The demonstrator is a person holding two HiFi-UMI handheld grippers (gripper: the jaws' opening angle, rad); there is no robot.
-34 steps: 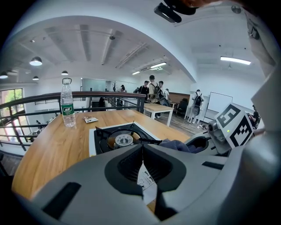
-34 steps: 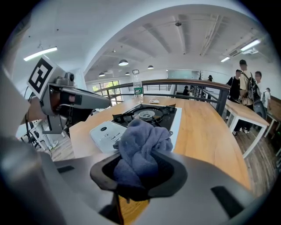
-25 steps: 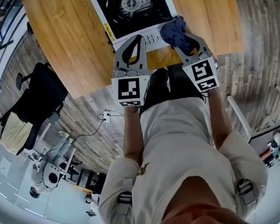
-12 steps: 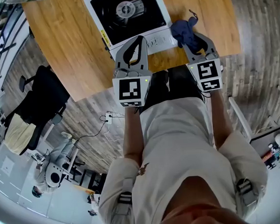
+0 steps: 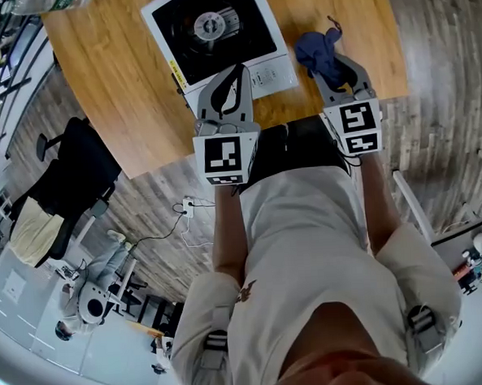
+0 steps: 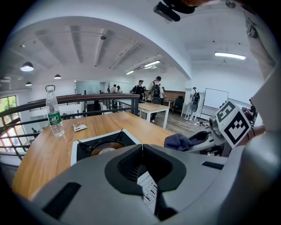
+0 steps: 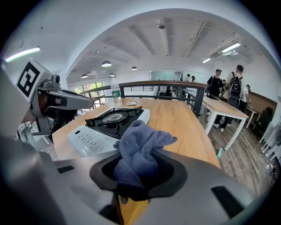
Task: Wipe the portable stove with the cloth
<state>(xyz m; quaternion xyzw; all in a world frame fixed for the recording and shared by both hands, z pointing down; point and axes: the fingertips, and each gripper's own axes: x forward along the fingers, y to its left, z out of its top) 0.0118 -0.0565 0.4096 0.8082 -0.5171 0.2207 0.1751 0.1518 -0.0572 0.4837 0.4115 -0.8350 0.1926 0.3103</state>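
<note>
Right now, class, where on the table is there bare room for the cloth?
Bare wood lies left of the portable stove, toward the table edge, and right of it, beyond the cloth. The near edge is crowded: left gripper at the stove's front, right gripper holding the cloth.

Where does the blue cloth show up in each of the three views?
Head view: cloth upper right, in the right gripper, beside the portable stove.
Left gripper view: cloth right of centre, at the right gripper's tip.
Right gripper view: cloth dead centre, bunched between the jaws.
Shared landmark: the portable stove, in all three.
</note>
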